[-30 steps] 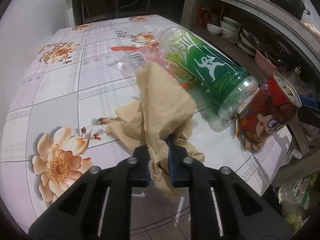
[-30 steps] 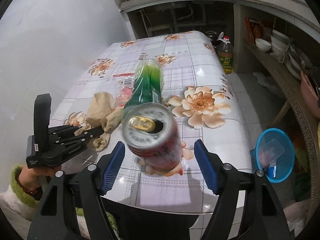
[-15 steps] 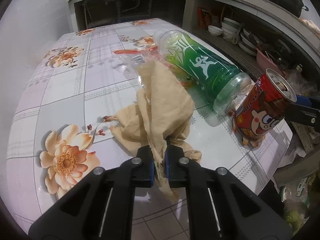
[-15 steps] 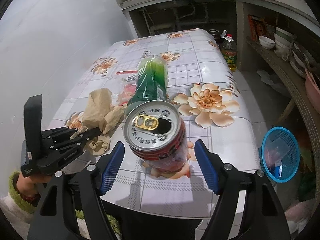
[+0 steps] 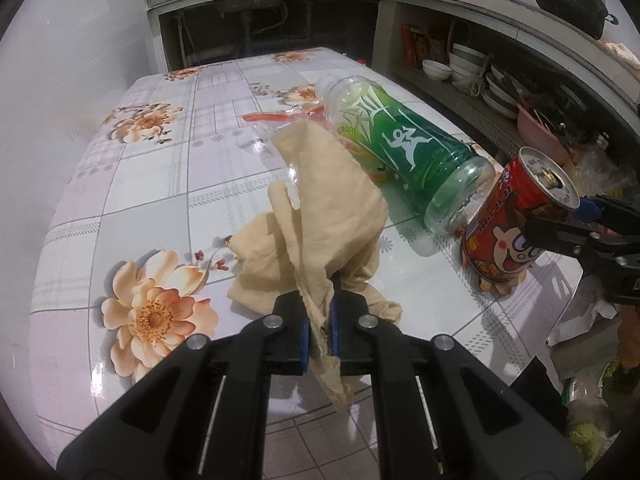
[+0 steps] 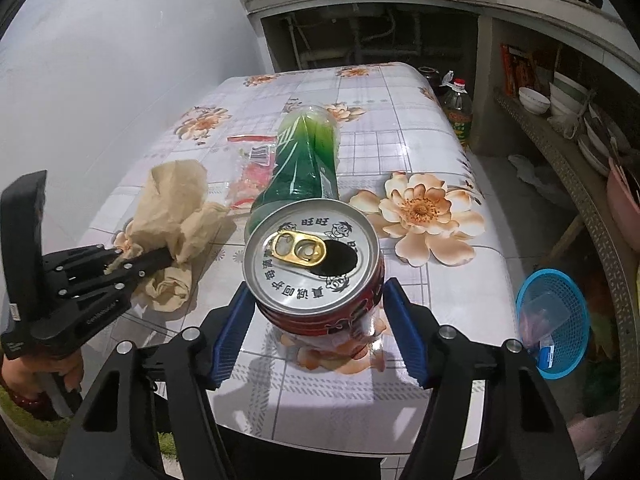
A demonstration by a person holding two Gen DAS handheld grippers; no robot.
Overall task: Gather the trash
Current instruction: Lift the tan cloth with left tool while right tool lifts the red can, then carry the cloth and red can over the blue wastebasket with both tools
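The left gripper (image 5: 320,334) is clamped on a crumpled tan paper napkin (image 5: 324,208), its blue pads pinching a fold while the rest of the napkin drapes onto the table (image 5: 140,208) near the front edge. The table wears a glossy checked cloth printed with peach flowers.

The right gripper (image 6: 320,320) straddles an opened red drink can (image 6: 316,268) that stands upright at the table's front edge, toward the right corner. Its jaws have just been closing with the can between them; the blue pads sit very close to the can's sides, but whether they press on it already is hard to tell, as the can's rim hides the contact.

Just behind the can lies a green plastic bottle (image 6: 304,164) on its side, its base nearly touching the can and its neck pointing toward the far edge. A clear wrapper with red print (image 6: 252,164) lies between the bottle and the napkin.

On the floor off the right edge sits a blue mesh basket (image 6: 554,320), and a bottle of cooking oil (image 6: 458,114) stands near the far right corner.
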